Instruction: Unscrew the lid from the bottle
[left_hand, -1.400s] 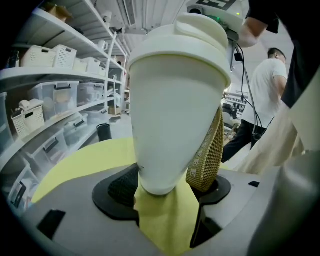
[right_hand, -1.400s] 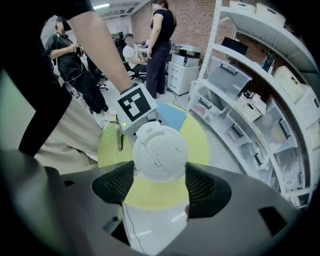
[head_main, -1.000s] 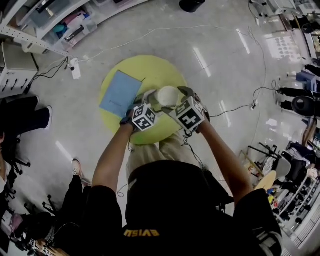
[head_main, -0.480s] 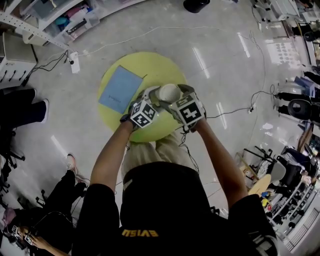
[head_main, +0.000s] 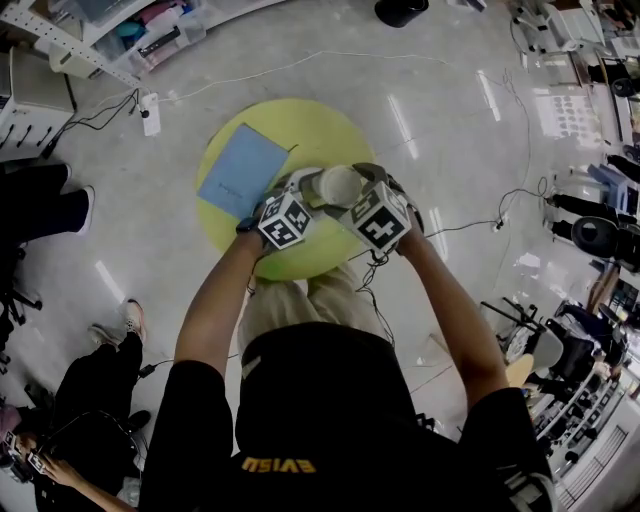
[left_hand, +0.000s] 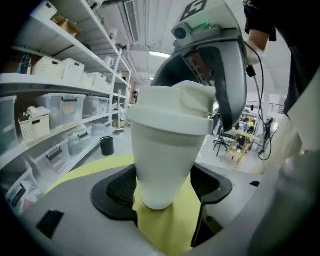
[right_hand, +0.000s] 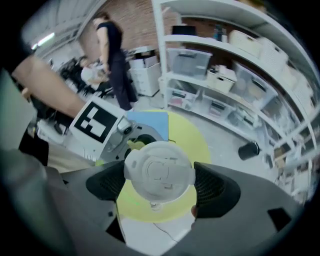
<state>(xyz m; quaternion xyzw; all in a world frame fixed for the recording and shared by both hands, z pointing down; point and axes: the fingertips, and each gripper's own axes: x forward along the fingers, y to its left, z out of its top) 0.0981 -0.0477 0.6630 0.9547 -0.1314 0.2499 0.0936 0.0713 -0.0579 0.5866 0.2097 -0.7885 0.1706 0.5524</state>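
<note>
A white tapered bottle (left_hand: 161, 160) with a white lid (left_hand: 172, 114) hangs over the near edge of a round yellow table (head_main: 300, 130). My left gripper (left_hand: 162, 189) comes in from the side. Its jaws have just been closing, and its pads now lie against the bottle's lower body. My right gripper (right_hand: 159, 184) reaches down from above with a pad on each side of the lid (right_hand: 159, 169). In the head view the lid (head_main: 340, 185) shows between the left gripper (head_main: 318, 193) and the right gripper (head_main: 352, 182).
A blue sheet (head_main: 243, 170) lies on the table's left half. Shelves with plastic bins (left_hand: 60, 110) line one side of the room. A black bin (head_main: 400, 10) stands on the floor beyond the table. A person (right_hand: 112, 50) stands behind, and cables cross the floor.
Both grippers stay at the bottle over the table's near edge. The head view has drifted slightly, and the right gripper's cube has turned a little.
</note>
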